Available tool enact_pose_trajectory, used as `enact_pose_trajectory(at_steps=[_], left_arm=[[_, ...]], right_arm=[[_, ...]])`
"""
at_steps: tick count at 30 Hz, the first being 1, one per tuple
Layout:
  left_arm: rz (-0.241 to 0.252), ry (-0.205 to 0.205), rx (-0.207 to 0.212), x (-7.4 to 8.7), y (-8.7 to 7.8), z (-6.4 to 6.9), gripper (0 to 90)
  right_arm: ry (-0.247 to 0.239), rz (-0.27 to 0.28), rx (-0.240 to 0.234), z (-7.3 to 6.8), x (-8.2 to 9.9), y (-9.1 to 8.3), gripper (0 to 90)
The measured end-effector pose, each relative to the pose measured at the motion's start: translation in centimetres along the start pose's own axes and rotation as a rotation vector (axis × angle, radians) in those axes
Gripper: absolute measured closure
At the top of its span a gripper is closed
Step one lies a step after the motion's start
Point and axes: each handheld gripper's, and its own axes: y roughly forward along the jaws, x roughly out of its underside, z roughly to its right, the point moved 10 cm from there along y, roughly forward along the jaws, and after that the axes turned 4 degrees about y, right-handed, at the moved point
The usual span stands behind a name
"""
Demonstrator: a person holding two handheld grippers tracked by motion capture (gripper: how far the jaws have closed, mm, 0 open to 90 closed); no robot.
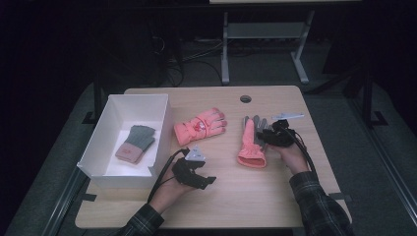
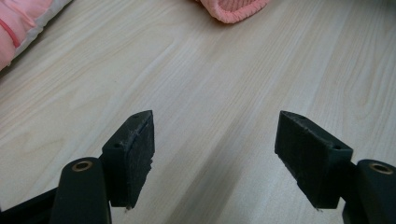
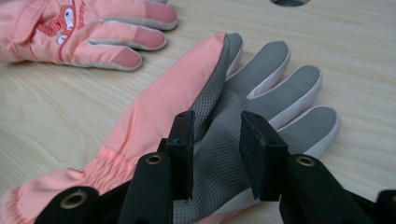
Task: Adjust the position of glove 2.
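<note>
Two pink ski gloves lie on the wooden table [image 1: 236, 196]. One glove [image 1: 200, 125] [image 3: 84, 28] [image 2: 14, 32] lies back up near the middle. The other glove [image 1: 251, 145] [image 3: 261, 88] lies to its right, grey palm partly turned up, and its cuff [image 2: 233, 9] is at the top of the left gripper view. My right gripper [image 1: 264, 135] [image 3: 217, 140] is low over that grey palm. Its jaws stand a little apart on either side of the mesh and do not pinch it. My left gripper [image 1: 204, 182] [image 2: 215, 158] is open over bare wood near the front, with nothing between its jaws.
A white box [image 1: 162, 132] stands at the table's left side, with a grey and pink knit glove [image 1: 135, 142] lying inside. A round cable hole [image 1: 245, 99] [image 3: 289, 2] sits near the far edge. Beyond the table are dark floor and the legs of another desk [image 1: 224, 49].
</note>
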Motion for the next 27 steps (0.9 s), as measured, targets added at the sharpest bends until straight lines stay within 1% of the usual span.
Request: enact_pose_trajectory(at_steps=[2,3,4,5,6,7,8,10,11,15,18,21,22,25,27], left_arm=[[-0.002,-0.002,0.000,0.0,0.0,0.0,28.0],[-0.011,0.004,0.003,0.1,0.0,0.0,28.0],[-0.011,0.004,0.003,0.1,0.0,0.0,28.1],[-0.013,0.006,0.004,0.1,0.1,0.0,28.1],[-0.012,0.005,0.004,0.1,0.1,0.0,28.1],[-0.011,0.005,0.004,0.1,0.2,0.0,28.1],[-0.012,0.008,0.004,0.1,0.2,0.0,28.1],[-0.014,0.009,0.006,0.1,0.3,0.0,28.1],[-0.014,0.009,0.006,0.1,0.3,0.0,28.1],[-0.014,0.011,0.004,0.1,0.2,0.0,28.1],[-0.007,0.002,0.001,0.0,0.1,-0.1,28.1],[-0.007,-0.002,0.003,0.0,0.1,-0.1,28.1],[-0.010,0.001,0.005,0.0,0.1,-0.1,28.1],[-0.015,0.009,0.007,0.1,0.1,0.0,28.1],[-0.013,0.009,0.005,0.1,0.0,0.0,28.0]], right_arm=[[-0.002,-0.020,-0.001,-0.2,0.3,0.4,64.1],[-0.001,-0.031,0.004,-0.2,0.5,0.6,64.5],[-0.001,-0.031,0.004,-0.2,0.5,0.6,64.5],[-0.007,-0.037,0.006,-0.2,0.6,0.9,69.8],[-0.013,-0.035,0.009,-0.1,0.6,0.9,73.3],[0.005,-0.043,0.005,-0.1,0.7,0.9,76.9],[-0.006,-0.038,0.001,0.0,0.7,0.9,80.0],[-0.006,-0.042,0.001,-0.1,0.8,0.8,86.4],[-0.003,-0.040,0.002,-0.2,0.7,0.8,88.1],[0.005,-0.032,-0.008,-0.3,0.6,0.4,89.2],[0.007,-0.031,-0.014,-0.4,0.6,0.1,89.3],[-0.009,-0.034,-0.024,-1.1,1.1,-0.7,89.4],[-0.020,-0.030,-0.027,-1.3,1.2,-0.9,89.5],[-0.037,-0.039,-0.035,-1.9,1.9,-1.7,89.6],[-0.038,-0.042,-0.041,-2.3,2.3,-2.2,89.6]])
